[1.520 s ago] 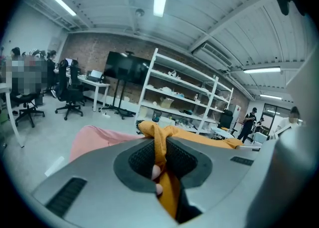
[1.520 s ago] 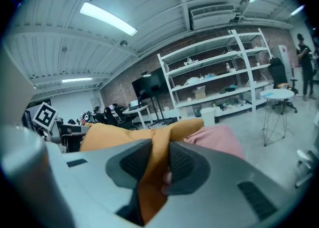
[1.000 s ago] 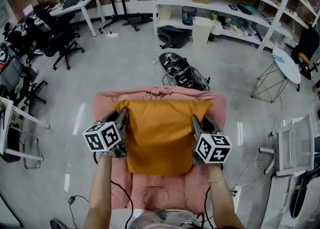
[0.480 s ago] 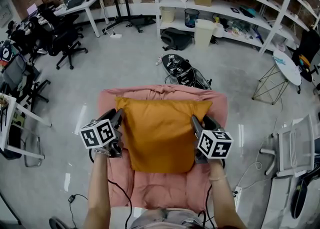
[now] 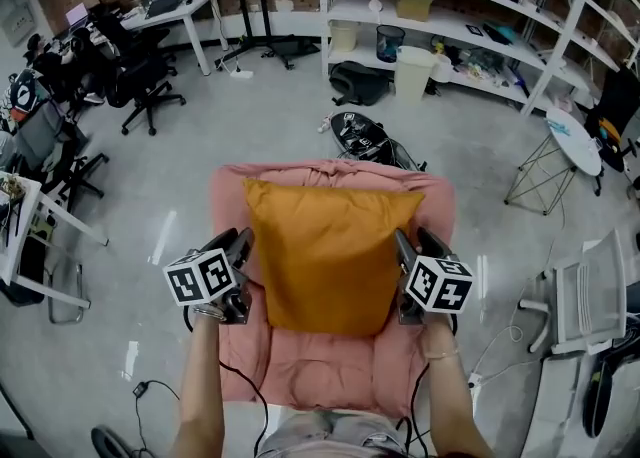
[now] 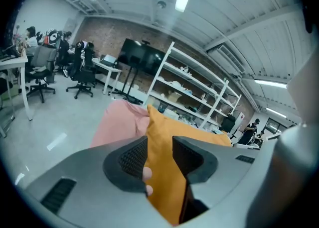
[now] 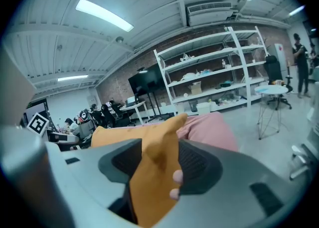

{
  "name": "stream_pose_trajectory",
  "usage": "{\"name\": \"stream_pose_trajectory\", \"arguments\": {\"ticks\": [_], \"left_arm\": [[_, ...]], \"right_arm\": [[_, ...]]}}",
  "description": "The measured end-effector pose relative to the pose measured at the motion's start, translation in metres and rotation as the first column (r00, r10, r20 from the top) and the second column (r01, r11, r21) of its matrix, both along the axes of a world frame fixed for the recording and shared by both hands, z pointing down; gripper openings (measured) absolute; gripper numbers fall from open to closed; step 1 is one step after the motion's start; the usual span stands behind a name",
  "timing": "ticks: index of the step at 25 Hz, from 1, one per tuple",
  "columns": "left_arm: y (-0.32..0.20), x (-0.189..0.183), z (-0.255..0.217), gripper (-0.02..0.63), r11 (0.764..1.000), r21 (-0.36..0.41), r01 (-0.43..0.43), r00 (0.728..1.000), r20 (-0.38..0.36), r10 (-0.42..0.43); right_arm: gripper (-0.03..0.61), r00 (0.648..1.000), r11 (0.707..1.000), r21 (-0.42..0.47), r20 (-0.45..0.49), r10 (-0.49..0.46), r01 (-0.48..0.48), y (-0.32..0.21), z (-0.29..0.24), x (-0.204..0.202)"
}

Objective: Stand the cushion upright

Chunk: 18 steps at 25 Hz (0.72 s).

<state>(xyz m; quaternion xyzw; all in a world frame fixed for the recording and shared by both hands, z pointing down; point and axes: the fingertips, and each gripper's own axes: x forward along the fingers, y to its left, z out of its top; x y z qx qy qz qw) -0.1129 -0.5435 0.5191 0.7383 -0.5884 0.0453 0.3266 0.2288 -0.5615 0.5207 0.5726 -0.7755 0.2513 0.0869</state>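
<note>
Chair back [image 5: 330, 170] mostly behind cushion [image 5: 325, 251]

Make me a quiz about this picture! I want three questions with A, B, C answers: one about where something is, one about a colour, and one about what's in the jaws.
1. Where is the cushion?
A. On the pink armchair
B. On the floor
C. On a shelf

2. What colour is the cushion?
A. Blue
B. Orange
C. Green

3. What is between the jaws of the left gripper and the right gripper?
A. Nothing
B. The cushion's side edges
C. A cable

Answers:
1. A, because the head view shows the cushion resting on the armchair, with pink showing all round it.
2. B, because it looks orange in all three views.
3. B, because each gripper view shows orange fabric in the gap between the jaws. The right gripper's jaws are opening.
</note>
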Motion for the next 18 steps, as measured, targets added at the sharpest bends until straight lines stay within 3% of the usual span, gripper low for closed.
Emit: {"name": "stream_pose_trajectory", "arguments": {"ticks": [4, 10, 18], "left_arm": [[0.024, 0.003, -0.006, 0.140, 1.000, 0.004, 0.004, 1.000, -0.003, -0.004], [0.071, 0.012, -0.015, 0.140, 1.000, -0.006, -0.016, 0.995, -0.095, 0.015], [0.149, 0.014, -0.025, 0.137, 1.000, -0.008, -0.021, 0.994, -0.112, 0.020]], "right_arm": [[0.233, 1.000, 1.000, -0.002, 0.006, 0.005, -0.005, 0.023, -0.004, 0.004], [0.230, 0.999, 1.000, -0.016, 0.048, 0.001, -0.001, 0.066, -0.012, -0.002], [0.186, 0.999, 1.000, -0.005, 0.047, -0.001, 0.001, 0.137, -0.023, -0.012]]}}
